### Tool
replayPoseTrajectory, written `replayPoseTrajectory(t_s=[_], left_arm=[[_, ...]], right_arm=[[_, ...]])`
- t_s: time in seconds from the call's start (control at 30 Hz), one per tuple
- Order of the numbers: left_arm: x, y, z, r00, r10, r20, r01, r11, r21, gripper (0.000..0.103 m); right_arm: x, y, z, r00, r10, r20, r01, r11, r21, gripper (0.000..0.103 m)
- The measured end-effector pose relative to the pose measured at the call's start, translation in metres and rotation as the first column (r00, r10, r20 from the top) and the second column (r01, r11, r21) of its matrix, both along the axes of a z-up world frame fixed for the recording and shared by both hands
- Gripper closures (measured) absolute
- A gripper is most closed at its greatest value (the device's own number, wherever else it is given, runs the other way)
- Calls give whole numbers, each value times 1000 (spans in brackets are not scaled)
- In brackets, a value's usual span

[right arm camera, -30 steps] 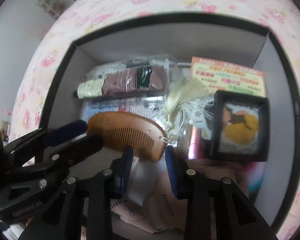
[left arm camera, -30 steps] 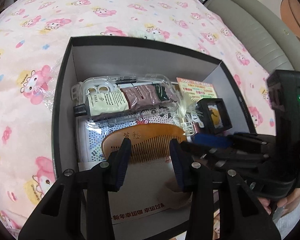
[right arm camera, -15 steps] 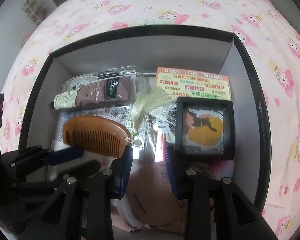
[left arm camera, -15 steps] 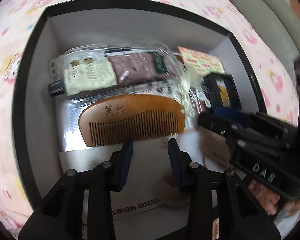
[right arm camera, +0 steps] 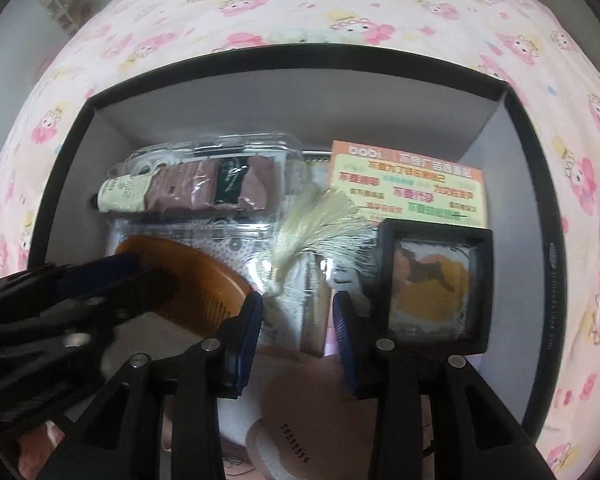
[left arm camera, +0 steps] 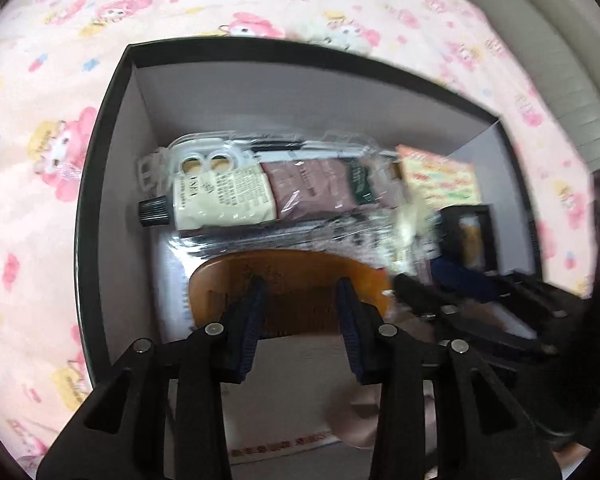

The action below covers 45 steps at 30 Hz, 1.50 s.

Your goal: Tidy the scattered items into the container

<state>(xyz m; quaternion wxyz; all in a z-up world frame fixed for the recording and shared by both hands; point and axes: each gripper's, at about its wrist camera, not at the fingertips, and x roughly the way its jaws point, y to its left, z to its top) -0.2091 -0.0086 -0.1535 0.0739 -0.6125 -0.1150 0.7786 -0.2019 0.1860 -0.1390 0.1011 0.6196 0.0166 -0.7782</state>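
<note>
Since the earlier frames my left gripper [left arm camera: 300, 304] has sunk closer over the wooden comb [left arm camera: 288, 280], which now lies in the black box [left arm camera: 100, 184] with its toothed edge behind my fingertips. Its jaws have just been closing a little; they stand narrowly parted with nothing pinched, the pads clear of the comb as far as the blur lets me judge. My right gripper [right arm camera: 298, 316] has had its jaws just opening slightly; they too are parted and empty, hovering above the comb's pale tassel [right arm camera: 320, 224], beside the small black framed picture [right arm camera: 436, 284].

Findings: the comb rests flat on the clear plastic packet [left arm camera: 260, 184], inside the container with the orange leaflet [right arm camera: 408, 184]. I see nothing lying on the pink bedspread [right arm camera: 300, 4].

Judgement: the placing step looks finished. To close it out well, I should lift both grippers straight up, jaws kept apart, so neither snags the tassel nor drags the comb out of place.
</note>
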Motion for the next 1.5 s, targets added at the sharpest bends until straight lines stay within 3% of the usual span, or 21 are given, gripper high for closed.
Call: replayPoseTrajectory(t_s=[0.1, 0.23, 0.43, 0.5, 0.6, 0.73, 0.77, 0.83, 1.0, 1.1, 1.27, 1.5], left_arm=[[5, -6, 2, 1000, 21, 4, -21, 999, 36, 69], [15, -19, 17, 996, 58, -62, -51, 993, 111, 67], [16, -16, 20, 993, 46, -105, -30, 989, 144, 60], [19, -16, 25, 990, 48, -135, -27, 987, 156, 57], [26, -11, 41, 972, 50, -230, -27, 994, 103, 49], [43, -8, 78, 937, 71, -342, -64, 997, 32, 17], [49, -7, 88, 934, 73, -350, -77, 997, 3, 17], [63, -8, 105, 922, 68, -382, -83, 996, -22, 16], [112, -18, 139, 879, 133, -458, -133, 991, 32, 3], [137, -19, 156, 859, 143, -491, -162, 987, 4, 1], [180, -18, 173, 845, 129, -518, -167, 986, -27, 1], [224, -16, 169, 841, 115, -529, -184, 980, -79, 1]], right_arm=[[1, 3, 0, 1000, 11, -3, -11, 1000, -13, 70], [2, 6, -4, 998, 33, 53, -27, 994, -106, 70], [14, -1, 6, 996, 83, -19, -84, 994, -67, 69], [22, 1, 19, 991, 68, -113, -64, 997, 44, 69], [38, 5, 44, 968, 44, -249, -6, 989, 150, 62], [52, 26, 80, 948, -17, -316, 48, 995, 92, 45], [52, 24, 79, 948, -41, -316, 69, 994, 80, 38], [52, 8, 82, 948, -75, -309, 97, 994, 56, 38], [85, -15, 106, 915, -107, -389, 134, 990, 44, 33], [112, -14, 127, 893, -137, -429, 165, 986, 29, 27], [144, -13, 141, 885, -154, -440, 193, 980, 46, 26], [186, -13, 148, 856, -181, -484, 212, 977, 9, 26]])
